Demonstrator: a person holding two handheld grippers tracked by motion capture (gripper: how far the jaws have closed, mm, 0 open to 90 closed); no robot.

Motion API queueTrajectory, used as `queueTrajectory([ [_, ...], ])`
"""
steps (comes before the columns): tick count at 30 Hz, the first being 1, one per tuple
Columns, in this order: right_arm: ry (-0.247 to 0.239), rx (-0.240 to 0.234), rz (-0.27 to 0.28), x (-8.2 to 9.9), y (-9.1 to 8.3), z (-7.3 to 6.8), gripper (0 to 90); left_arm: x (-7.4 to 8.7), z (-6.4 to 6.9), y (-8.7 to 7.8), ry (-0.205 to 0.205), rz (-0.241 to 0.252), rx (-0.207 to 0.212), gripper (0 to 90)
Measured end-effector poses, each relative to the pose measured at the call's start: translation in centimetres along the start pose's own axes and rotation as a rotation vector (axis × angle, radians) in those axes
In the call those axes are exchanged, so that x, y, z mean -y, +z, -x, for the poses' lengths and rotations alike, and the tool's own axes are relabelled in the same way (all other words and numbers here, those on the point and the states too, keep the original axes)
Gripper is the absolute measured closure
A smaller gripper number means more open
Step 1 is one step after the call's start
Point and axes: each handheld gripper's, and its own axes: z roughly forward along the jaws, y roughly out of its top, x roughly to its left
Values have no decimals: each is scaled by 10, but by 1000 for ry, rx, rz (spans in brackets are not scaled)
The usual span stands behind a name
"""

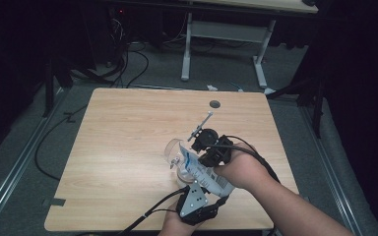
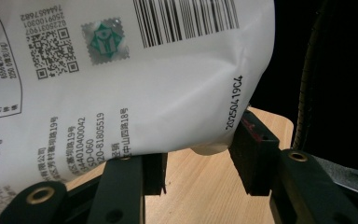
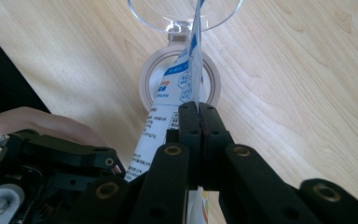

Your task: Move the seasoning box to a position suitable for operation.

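High view: white pouch [image 1: 204, 173] tilted over the clear jar [image 1: 177, 156], near middle of the table [image 1: 128, 147]; right gripper [image 1: 211, 153] at its far edge, left gripper [image 1: 197, 199] at the near end. Left gripper view: jaws straddle the pouch [image 2: 135, 93] bottom; pads seemingly pressing its sides. Right gripper view: jaws clamped on the pouch's thin edge [image 3: 193, 70] above the jar [image 3: 179, 84]. Judgement: soft, slippery, light film; hold at seams.

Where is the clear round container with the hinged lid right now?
In the high view the clear container stands on the table near the front edge, right of centre, under the white pouch and just beyond the right hand-held gripper.
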Motion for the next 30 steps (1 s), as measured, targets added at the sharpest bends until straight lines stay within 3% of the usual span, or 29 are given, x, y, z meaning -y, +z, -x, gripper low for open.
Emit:
queueTrajectory([
  [30, -6, -2, 7, -1, 2, -1, 898, -2, 0, 1, -6, 8, 4, 590],
])
